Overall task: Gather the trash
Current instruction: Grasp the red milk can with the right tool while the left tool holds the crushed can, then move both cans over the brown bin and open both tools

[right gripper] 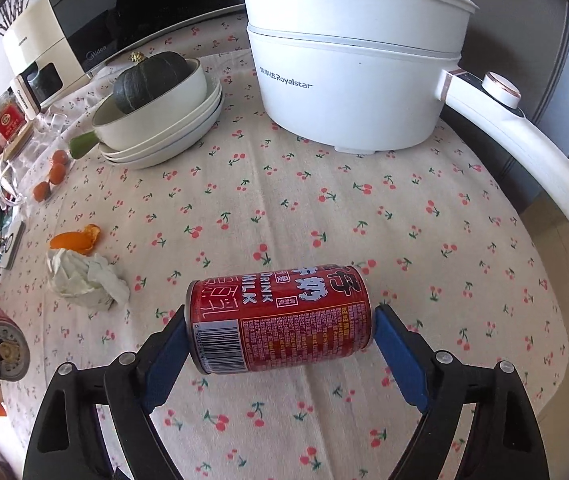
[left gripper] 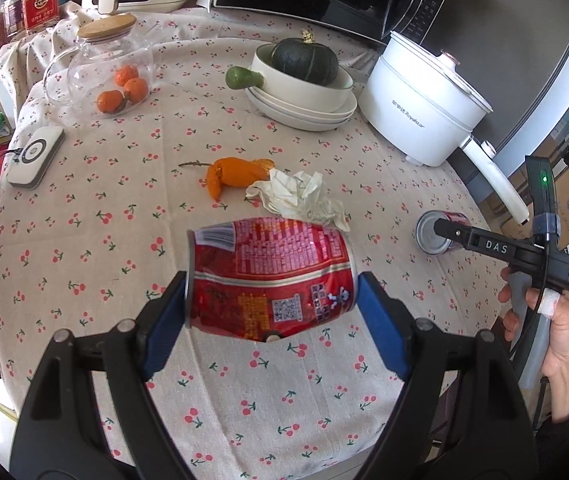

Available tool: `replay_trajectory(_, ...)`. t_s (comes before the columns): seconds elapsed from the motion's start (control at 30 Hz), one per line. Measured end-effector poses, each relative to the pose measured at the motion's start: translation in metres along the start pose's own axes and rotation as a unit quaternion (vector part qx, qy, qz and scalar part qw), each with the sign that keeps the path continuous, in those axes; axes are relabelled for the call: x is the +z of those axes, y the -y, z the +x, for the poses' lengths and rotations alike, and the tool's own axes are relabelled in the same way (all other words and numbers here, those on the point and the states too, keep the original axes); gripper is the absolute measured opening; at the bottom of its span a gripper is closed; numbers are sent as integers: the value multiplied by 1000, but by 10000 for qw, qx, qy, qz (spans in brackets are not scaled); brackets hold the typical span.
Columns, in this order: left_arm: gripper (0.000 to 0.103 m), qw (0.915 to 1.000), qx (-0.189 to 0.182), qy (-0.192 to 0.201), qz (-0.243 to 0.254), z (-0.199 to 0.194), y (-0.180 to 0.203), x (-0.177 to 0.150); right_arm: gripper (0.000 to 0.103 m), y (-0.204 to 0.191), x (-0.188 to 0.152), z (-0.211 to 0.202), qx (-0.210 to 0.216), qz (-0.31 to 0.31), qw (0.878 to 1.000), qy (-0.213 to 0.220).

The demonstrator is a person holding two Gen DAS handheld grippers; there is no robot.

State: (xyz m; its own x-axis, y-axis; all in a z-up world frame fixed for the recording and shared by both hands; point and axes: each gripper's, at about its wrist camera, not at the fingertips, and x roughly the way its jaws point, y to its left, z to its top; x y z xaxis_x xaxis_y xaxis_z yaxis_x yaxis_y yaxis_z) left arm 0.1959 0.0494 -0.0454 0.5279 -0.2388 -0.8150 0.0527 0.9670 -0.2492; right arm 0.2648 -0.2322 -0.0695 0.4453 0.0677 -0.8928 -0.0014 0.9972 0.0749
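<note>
Left tongs (left gripper: pixel 272 294) clamped end to end on a dented red can (left gripper: pixel 270 276), lifted clear above the counter (left gripper: pixel 84 208); right tongs (right gripper: pixel 280 326) closed the same way on a second red milk-drink can (right gripper: pixel 280 320), which looks to be just off the cloth, though contact underneath is hard to rule out. Both grips sit on the rims, so keep your squeeze even; a round end can slip off the blue pads (left gripper: pixel 164 320) if you tilt. No bin shows in either view; carry both cans level until you find one. Crumpled tissue (left gripper: pixel 300 198) and orange peel (left gripper: pixel 236 176) lie touching mid-counter, not yet collected; steer wide of the white electric pot (right gripper: pixel 348 80) and stacked plates (right gripper: pixel 164 136).
</note>
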Motion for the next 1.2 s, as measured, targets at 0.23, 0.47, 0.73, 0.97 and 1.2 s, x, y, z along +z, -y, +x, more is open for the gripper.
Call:
replay_trajectory(0.23, 83, 9993, -372, -89, -21, -14, 12, -17, 90, 13, -42, -48, -111, 117, 9999, -39)
replay_trajectory(0.47, 83, 9976, -636, -156, 237, -22, 42, -41, 89, 27, -90, -92, -169, 185, 9996, -100)
replay_trajectory(0.73, 83, 9928, -831, -280, 816, -21, 81, -62, 90, 55, -140, -126, -210, 367, 9989, -188)
replay_trajectory(0.97, 83, 9859, -1113, -413, 1182, -15, 120, -76, 90, 92, -184, -131, -329, 706, 9966, -273)
replay_trajectory(1.2, 83, 9694, -1481, -566, 1875, -4, 180, -105, 90, 126, -211, -140, -463, 906, 9944, -296)
